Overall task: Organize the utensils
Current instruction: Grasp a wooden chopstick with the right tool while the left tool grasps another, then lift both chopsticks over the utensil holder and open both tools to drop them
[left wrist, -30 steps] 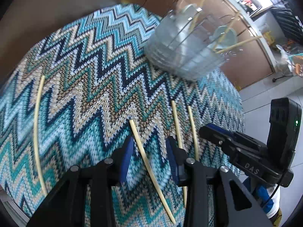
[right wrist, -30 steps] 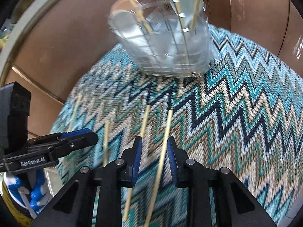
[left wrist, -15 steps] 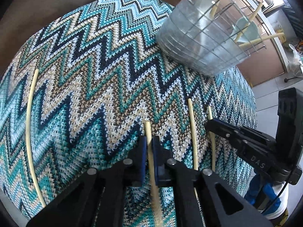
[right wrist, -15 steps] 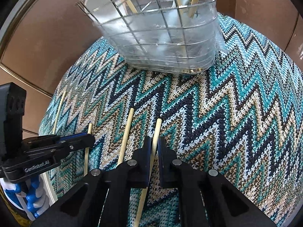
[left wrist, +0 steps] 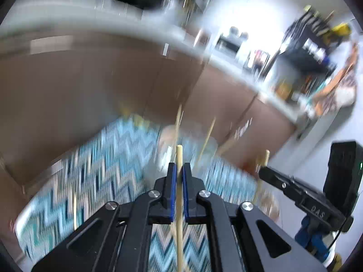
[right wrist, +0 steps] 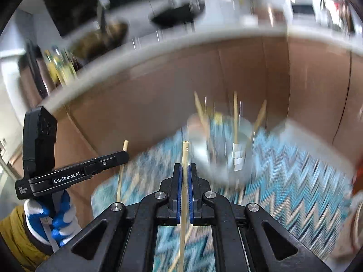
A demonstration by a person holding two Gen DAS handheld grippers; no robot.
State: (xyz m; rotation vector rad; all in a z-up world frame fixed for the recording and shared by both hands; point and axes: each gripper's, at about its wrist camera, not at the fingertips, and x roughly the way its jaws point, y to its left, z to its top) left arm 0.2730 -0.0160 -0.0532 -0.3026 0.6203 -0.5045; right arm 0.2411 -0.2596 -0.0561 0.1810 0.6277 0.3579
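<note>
left claw (left wrist: 178,172): blue pads pressed together on a chopstick (left wrist: 179,192). the stick runs lengthwise between the pads, its blunt tip standing clear beyond them, its lower length passing back under the claw body and out of frame.

right claw (right wrist: 185,172): same condition. pads pinch a second stick (right wrist: 185,181), tip clear ahead of the pads, shaft running back below the frame edge.

cross-check: in the right view the left claw appears at left, side on, with its stick poking above and below the closed tips; a blue-and-white glove (right wrist: 56,217) grips its handle, over a mustard sleeve (right wrist: 15,235). writing on that body reads "GenRobot.AI"; a smaller label behind it is too small to read. in the left view the right claw appears at right with its stick tip showing above it; raised lettering reads "DAS". a green light (left wrist: 360,165) shows on its rear block.

beneath both claws: zigzag mat (right wrist: 295,181) in teal, navy and beige, heavily blurred. a loose stick (left wrist: 74,210) lies on it at left in the left view; others near the left claw in the right view cannot be counted.

farther: clear holder (right wrist: 226,158) on the mat, several sticks standing in it, blurred.

beyond: brown cabinet fronts (right wrist: 158,104) under a pale counter (right wrist: 158,49). items on the counter are smeared; no writing there is legible.
</note>
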